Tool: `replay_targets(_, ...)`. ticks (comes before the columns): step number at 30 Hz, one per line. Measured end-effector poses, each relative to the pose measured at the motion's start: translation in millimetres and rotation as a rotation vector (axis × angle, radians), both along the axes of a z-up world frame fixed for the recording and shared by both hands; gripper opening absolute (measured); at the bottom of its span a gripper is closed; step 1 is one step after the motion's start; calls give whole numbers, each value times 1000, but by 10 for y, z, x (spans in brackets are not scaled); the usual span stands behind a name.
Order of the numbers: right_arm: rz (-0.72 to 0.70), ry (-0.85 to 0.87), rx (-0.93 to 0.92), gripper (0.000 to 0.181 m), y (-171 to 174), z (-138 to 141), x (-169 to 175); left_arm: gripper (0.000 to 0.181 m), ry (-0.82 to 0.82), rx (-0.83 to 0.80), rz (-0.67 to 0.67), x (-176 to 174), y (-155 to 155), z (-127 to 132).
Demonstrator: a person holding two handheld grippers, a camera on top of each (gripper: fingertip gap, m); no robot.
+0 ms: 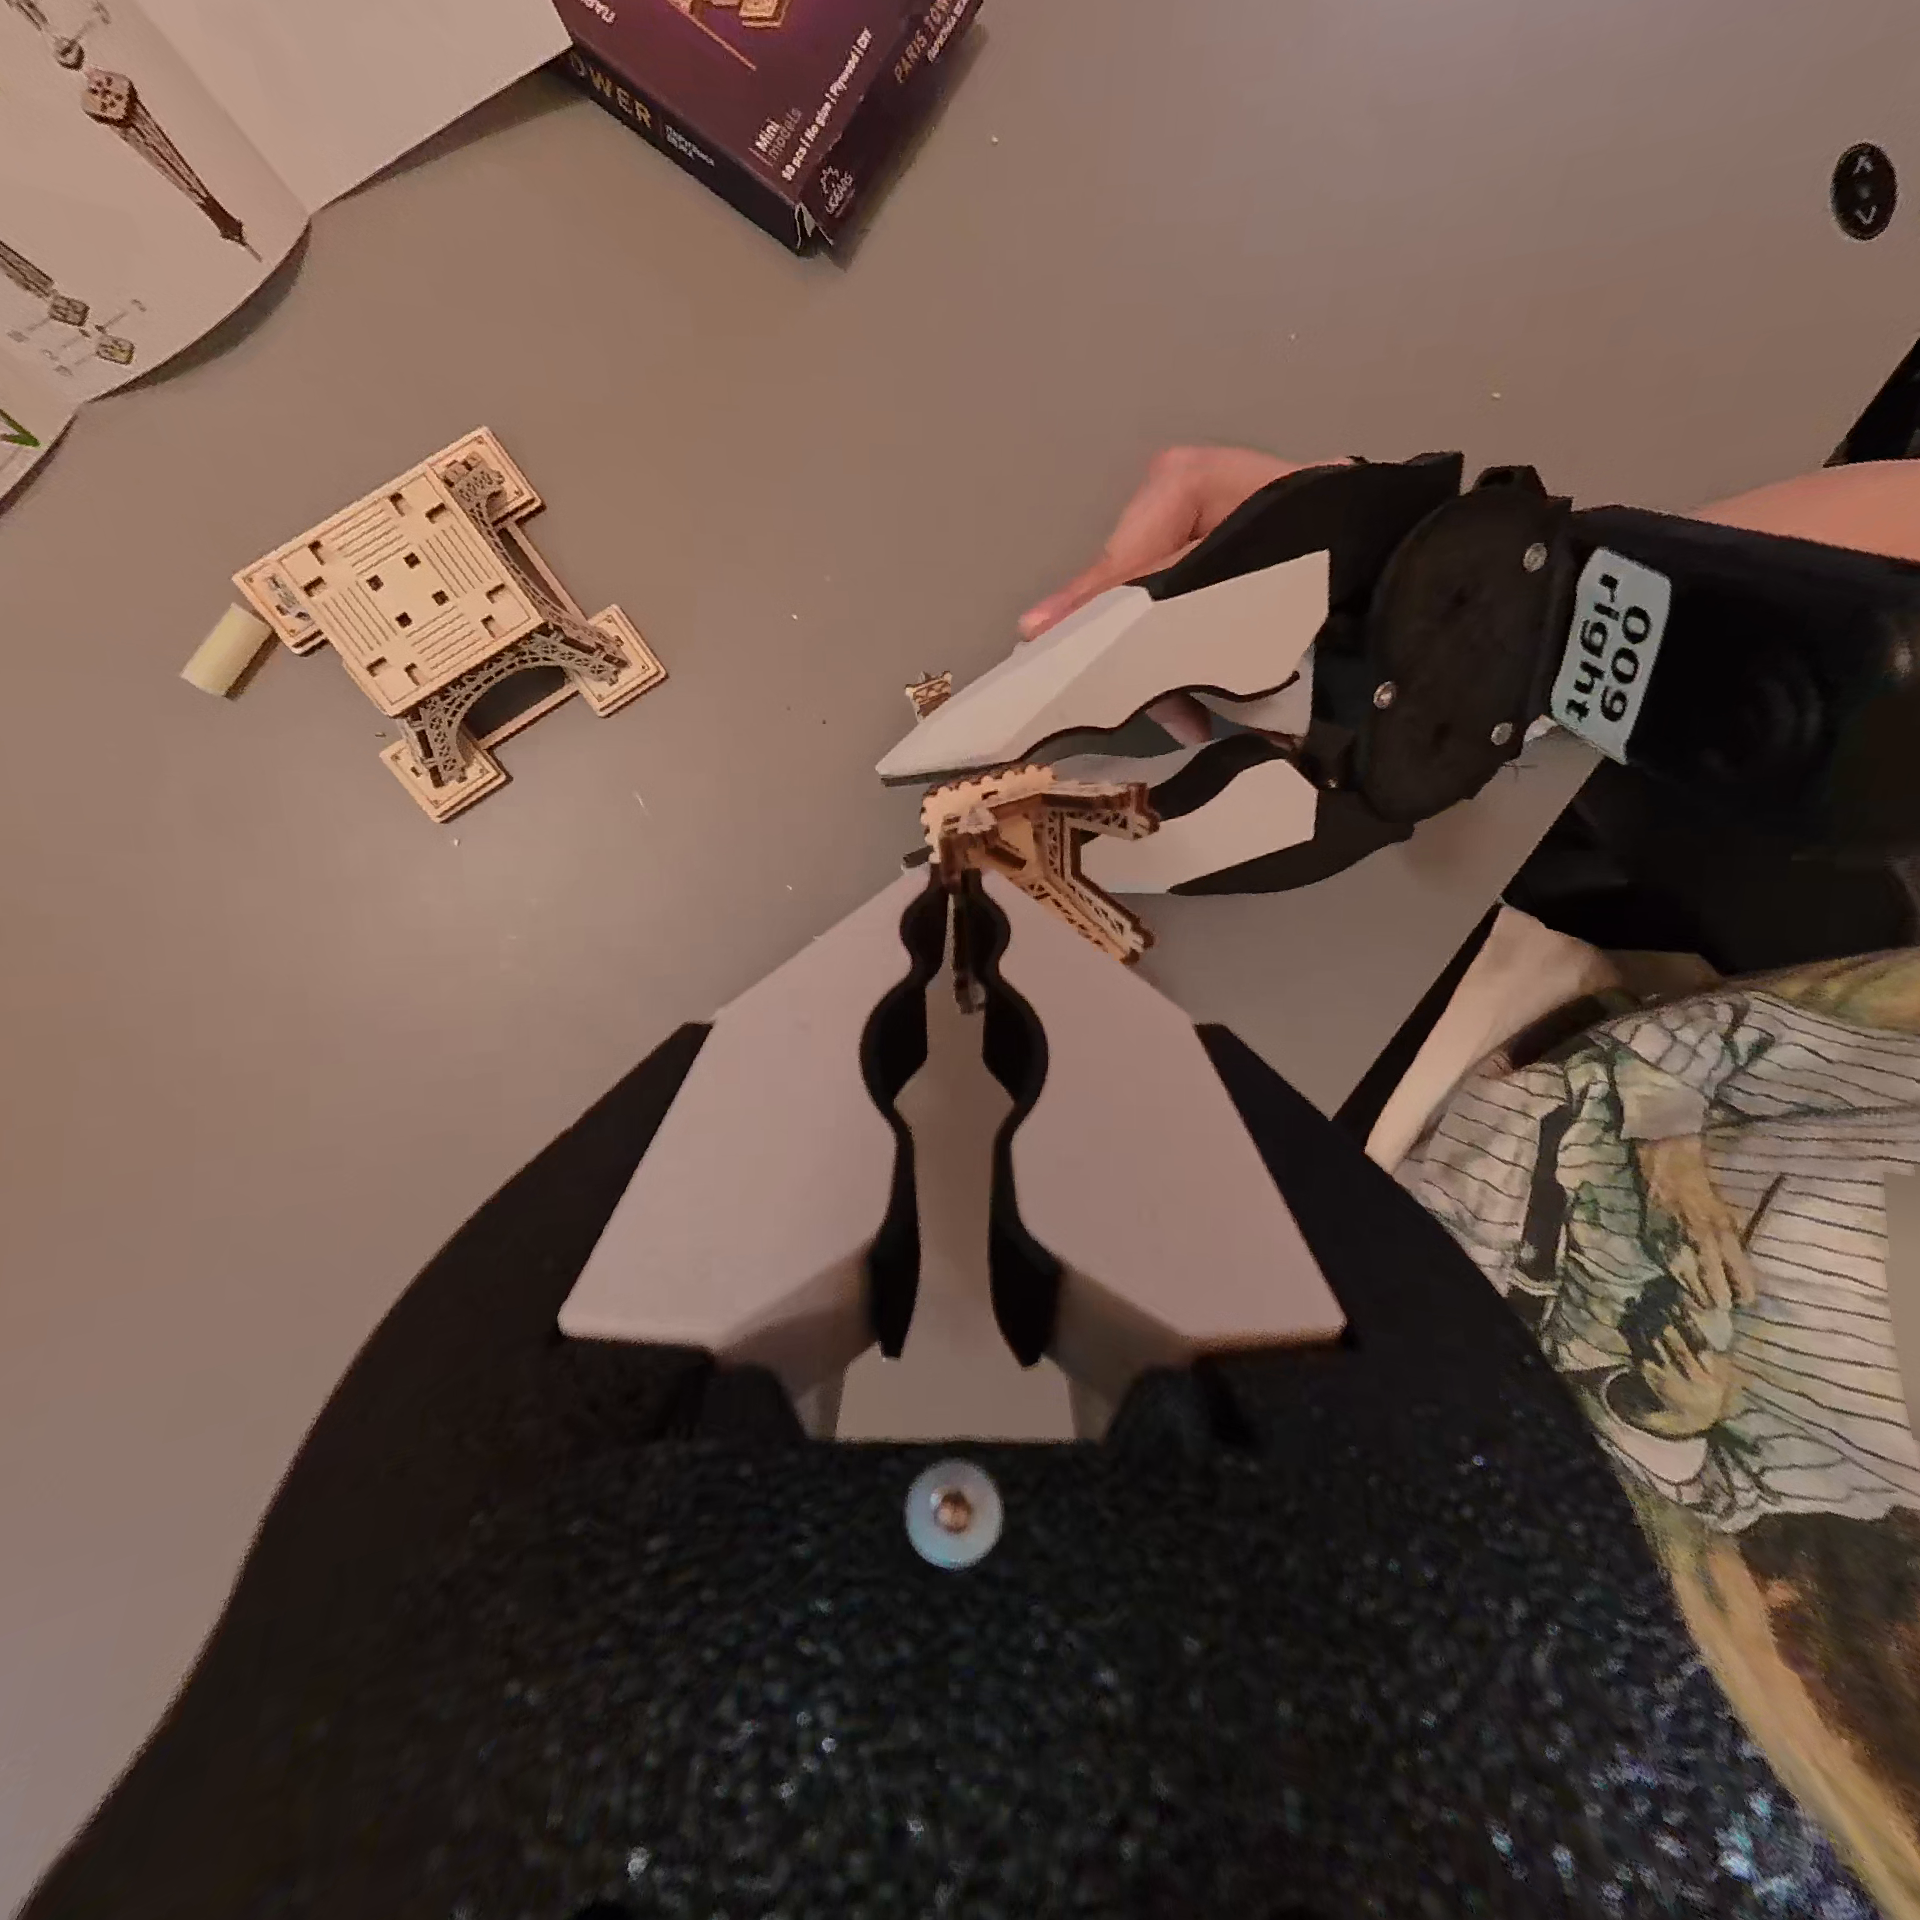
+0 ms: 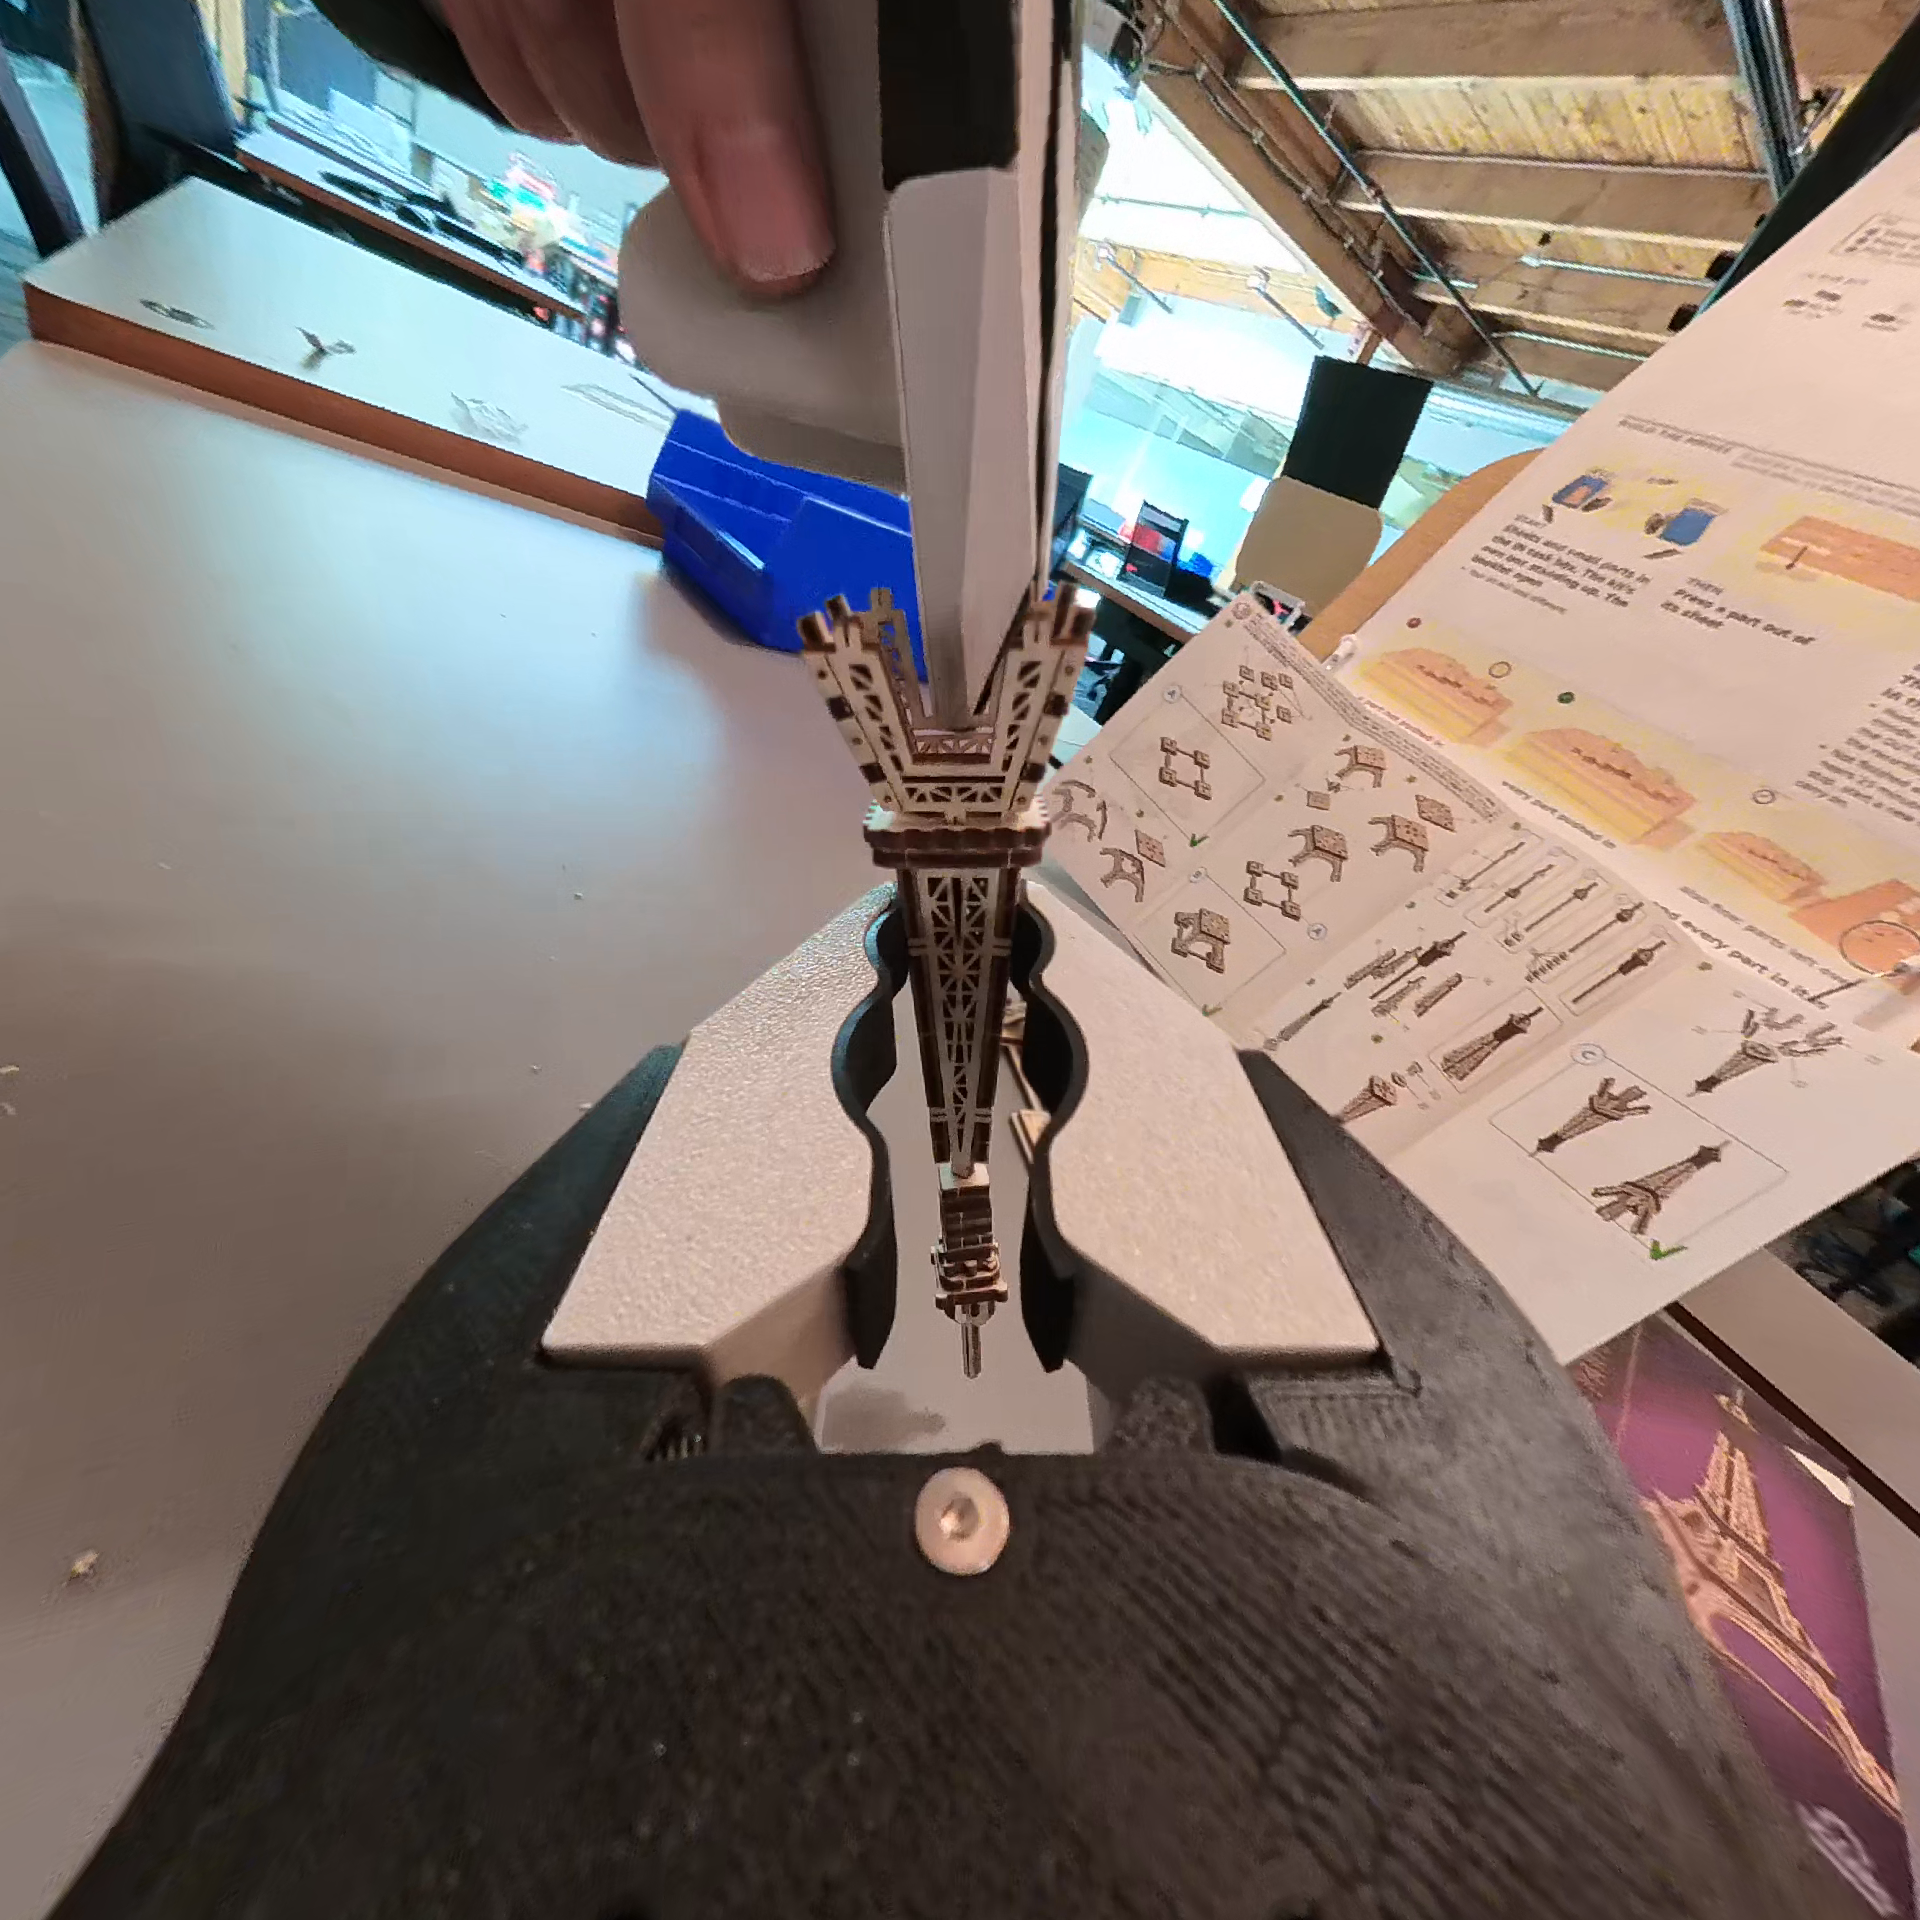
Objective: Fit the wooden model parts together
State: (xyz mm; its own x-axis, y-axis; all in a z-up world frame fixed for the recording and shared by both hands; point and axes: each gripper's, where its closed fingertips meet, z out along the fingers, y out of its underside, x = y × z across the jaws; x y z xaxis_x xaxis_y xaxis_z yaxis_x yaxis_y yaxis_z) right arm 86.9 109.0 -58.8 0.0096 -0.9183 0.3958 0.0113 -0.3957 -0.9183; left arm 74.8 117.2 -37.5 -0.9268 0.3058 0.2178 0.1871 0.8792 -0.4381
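We had the upper tower section (image 2: 956, 935) held in the air above the table (image 1: 935, 364), spire pointing back toward the right hand-held gripper (image 2: 961, 914), whose 2 fingers were pinched on its narrow shaft. The left hand-held gripper (image 1: 951, 883) came in from the other end, fingers nearly pressed together, pinching a thin dark wooden piece (image 1: 964, 956) at the section's flared leg end. In the right wrist view the left tool's tip sat down between the splayed legs (image 2: 862, 686).

The base with its arches (image 1: 447, 623) lay apart on the table, beside a small pale cylinder (image 1: 227, 649), with a small loose wooden bit (image 1: 928, 691) near the right tool. The instruction sheet (image 2: 1558, 831) and the purple box (image 1: 769, 94) lay farther off.

To do this step well, we judged that the right grip needed to stay firm but light, since the lattice looked fragile. The thin piece should go in straight along its slot, without twisting, and pressure belonged on the solid collar, not the legs.
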Motion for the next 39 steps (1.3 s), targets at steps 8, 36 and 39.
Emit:
replay_targets(8,-12,-11,-55,17,-22,-6,-17,0,174,60,60,7,0,-51)
replay_targets(36,22,-176,-72,16,47,274,-175,0,-58,-18,124,-193,81,226)
replay_targets(39,41,-165,-95,16,127,291,-172,0,-35,-13,142,-178,150,215)
